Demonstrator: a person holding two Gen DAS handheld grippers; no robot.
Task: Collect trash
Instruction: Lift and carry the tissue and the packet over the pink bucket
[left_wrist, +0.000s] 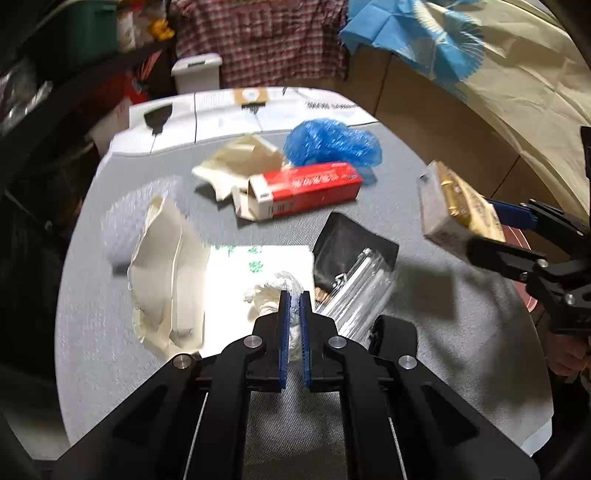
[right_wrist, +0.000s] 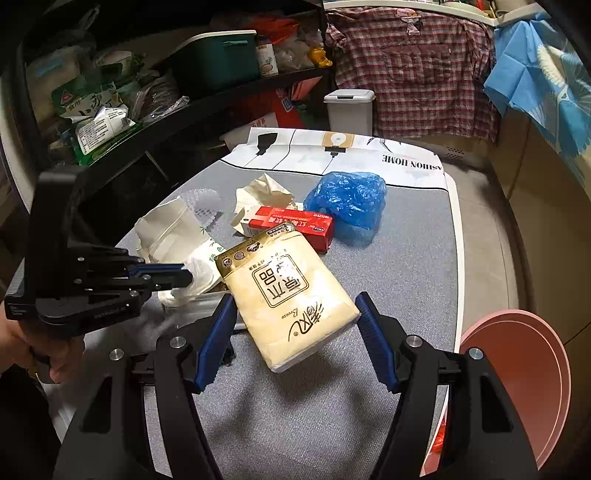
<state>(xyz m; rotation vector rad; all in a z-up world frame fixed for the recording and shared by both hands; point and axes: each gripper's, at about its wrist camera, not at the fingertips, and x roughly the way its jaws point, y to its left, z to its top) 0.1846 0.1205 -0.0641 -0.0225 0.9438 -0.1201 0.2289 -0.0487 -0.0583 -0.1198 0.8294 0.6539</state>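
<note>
Over the grey table (right_wrist: 406, 258) we've got the left gripper (left_wrist: 294, 306) angled down, pinching a crumpled white plastic wad (left_wrist: 275, 288); the right gripper (right_wrist: 295, 314) clamps a cream tissue pack (right_wrist: 291, 295) mid-air, with bare tabletop right of it.

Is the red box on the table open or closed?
Open. The red cardboard box lies on its side on the grey table, and the flap at its white left end hangs open, showing the dark inside.

At frame centre a red box (left_wrist: 306, 192); above it a blue bag (left_wrist: 330, 142); behind, a red-and-white checked shirt (left_wrist: 258, 40).
</note>
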